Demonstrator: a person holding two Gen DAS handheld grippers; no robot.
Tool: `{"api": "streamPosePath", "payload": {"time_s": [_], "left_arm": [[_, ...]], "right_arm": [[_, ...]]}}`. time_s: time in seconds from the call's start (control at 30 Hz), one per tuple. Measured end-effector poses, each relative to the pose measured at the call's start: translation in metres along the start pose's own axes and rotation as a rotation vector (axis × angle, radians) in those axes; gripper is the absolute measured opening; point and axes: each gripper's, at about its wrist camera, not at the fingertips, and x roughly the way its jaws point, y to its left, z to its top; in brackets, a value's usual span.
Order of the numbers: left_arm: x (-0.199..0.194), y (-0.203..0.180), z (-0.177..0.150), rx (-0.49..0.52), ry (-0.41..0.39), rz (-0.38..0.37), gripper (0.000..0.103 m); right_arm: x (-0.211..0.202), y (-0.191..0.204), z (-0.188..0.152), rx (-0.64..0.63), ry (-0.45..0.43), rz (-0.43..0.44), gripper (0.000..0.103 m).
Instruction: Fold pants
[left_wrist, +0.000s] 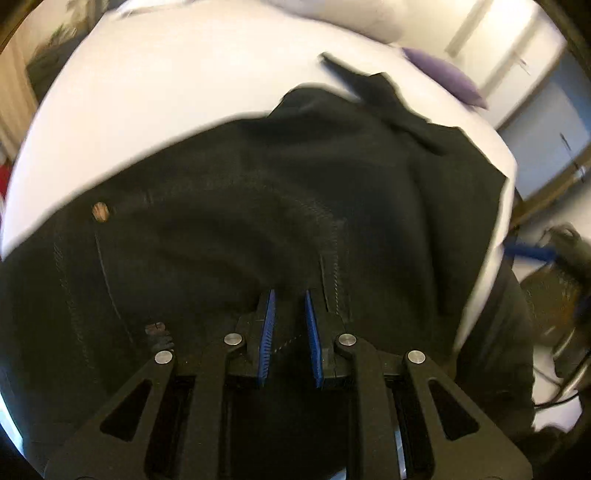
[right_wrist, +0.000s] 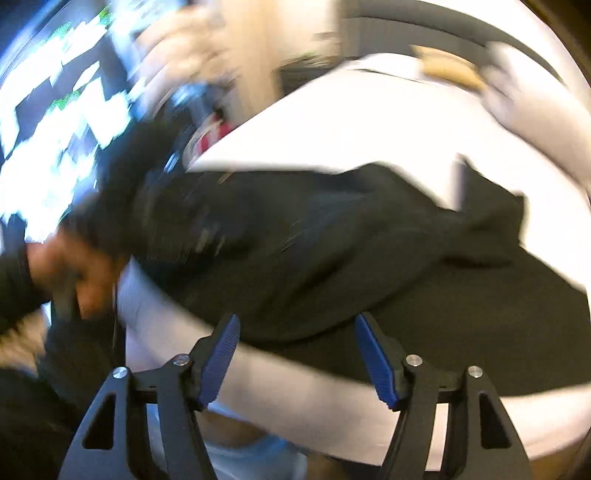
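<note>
Black pants (left_wrist: 277, 206) sprawl unfolded on the white bed (left_wrist: 166, 92), left hand-held gripper (left_wrist: 289, 314) pinching fabric at 6 o'clock, right hand-held gripper (right_wrist: 297, 354) gaping empty, so it probably needs a hem grab next.

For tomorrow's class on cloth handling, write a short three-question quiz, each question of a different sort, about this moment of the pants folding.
1. True or false: the left gripper has its jaws nearly closed over the black pants.
2. Multiple choice: the right gripper is A) wide open, holding nothing; B) shut on the fabric; C) out of view.
3. Fill in: the pants lie on a ____ surface.

Key: 1 true; 2 A; 3 white.
</note>
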Motion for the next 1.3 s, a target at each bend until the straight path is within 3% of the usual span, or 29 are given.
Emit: {"api": "streamPosePath", "payload": {"time_s": [0.17,0.33,0.5,0.63,0.77,0.8,0.83,0.87,0.9,1.1,1.2,1.3], "left_arm": [[0.005,0.002,-0.010,-0.029,-0.030,-0.018,0.016],[0.008,0.000,-0.014,-0.033,-0.034,0.015,0.016],[0.001,0.007,-0.023,-0.042,-0.031,-0.002,0.016],[0.002,0.011,-0.024,-0.051,-0.033,-0.019,0.016],[0.001,0.011,-0.024,-0.043,-0.033,-0.015,0.016],[0.000,0.010,-0.025,-0.037,-0.033,-0.012,0.016],[-0.002,0.011,-0.026,-0.034,-0.033,-0.011,0.016],[-0.001,0.011,-0.026,-0.032,-0.032,-0.010,0.016],[-0.002,0.010,-0.025,-0.031,-0.030,-0.009,0.016],[-0.003,0.005,-0.023,-0.022,-0.023,0.011,0.016],[-0.003,0.002,-0.022,-0.026,-0.017,0.021,0.016],[-0.002,-0.004,-0.020,-0.020,-0.012,0.040,0.016]], "right_arm": [[0.003,-0.095,0.073,0.263,-0.108,-0.001,0.065],[0.056,-0.158,0.153,0.428,-0.076,-0.066,0.065],[0.133,-0.160,0.207,0.336,0.045,-0.203,0.062],[0.192,-0.162,0.223,0.276,0.166,-0.375,0.057],[0.228,-0.166,0.223,0.287,0.247,-0.418,0.053],[0.236,-0.167,0.221,0.286,0.263,-0.404,0.046],[0.236,-0.167,0.220,0.287,0.252,-0.398,0.042],[0.234,-0.168,0.220,0.290,0.240,-0.402,0.029],[0.231,-0.169,0.220,0.305,0.235,-0.399,0.006],[0.144,-0.195,0.202,0.488,0.020,-0.351,0.004],[0.071,-0.220,0.164,0.653,-0.144,-0.294,0.004],[-0.004,-0.249,0.103,0.816,-0.298,-0.275,0.004]]}}
